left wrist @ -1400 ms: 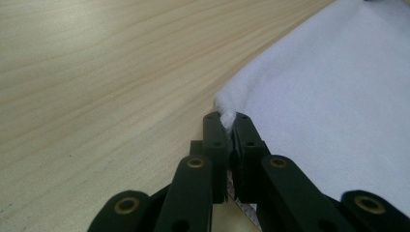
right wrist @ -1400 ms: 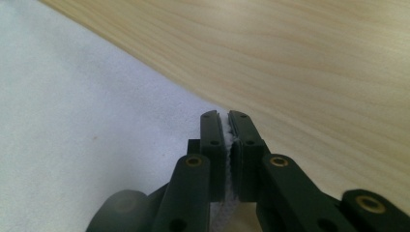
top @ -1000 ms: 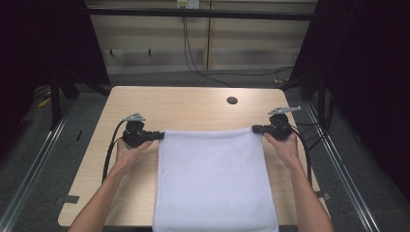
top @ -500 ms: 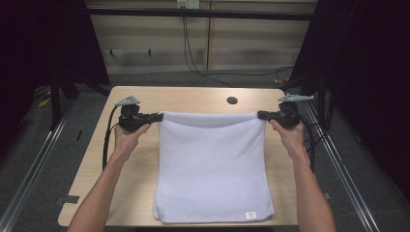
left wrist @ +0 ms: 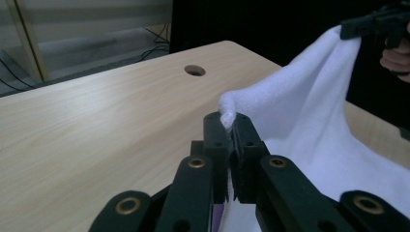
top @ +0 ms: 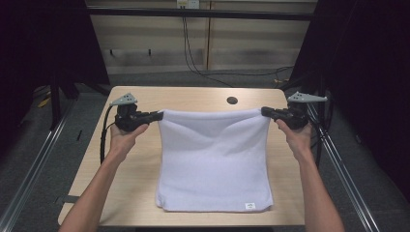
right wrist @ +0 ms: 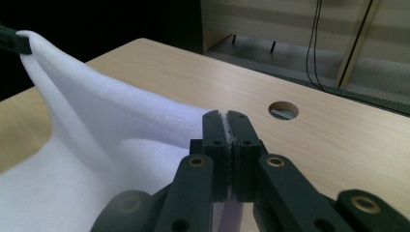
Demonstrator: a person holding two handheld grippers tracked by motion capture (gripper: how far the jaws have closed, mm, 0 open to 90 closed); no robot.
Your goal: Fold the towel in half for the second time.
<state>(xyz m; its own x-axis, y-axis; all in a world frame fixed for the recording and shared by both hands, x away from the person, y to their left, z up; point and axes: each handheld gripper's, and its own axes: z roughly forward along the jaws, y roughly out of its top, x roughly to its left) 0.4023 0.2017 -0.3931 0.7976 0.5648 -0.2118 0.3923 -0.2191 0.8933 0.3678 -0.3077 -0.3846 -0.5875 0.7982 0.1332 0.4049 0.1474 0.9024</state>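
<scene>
A white towel (top: pixel 212 159) hangs between both grippers over the wooden table (top: pixel 140 193), its far edge lifted and sagging in the middle, its near part lying on the table with a small label (top: pixel 250 206) near the front right corner. My left gripper (top: pixel 159 115) is shut on the towel's far left corner (left wrist: pixel 227 108). My right gripper (top: pixel 264 111) is shut on the far right corner, with a thin strip of white cloth (right wrist: pixel 225 126) showing between its jaws. In the left gripper view the other gripper (left wrist: pixel 372 26) holds the towel at the upper right.
A round cable hole (top: pixel 232 100) lies in the table beyond the towel's far edge. Metal rails (top: pixel 38 159) run along both sides of the table. Cables (top: pixel 193 53) hang down the wall behind. Bare tabletop lies left and right of the towel.
Both grippers have moved away from me and upward with the towel's far corners, drawing the towel forward so its near edge with the label now lies on the table.
</scene>
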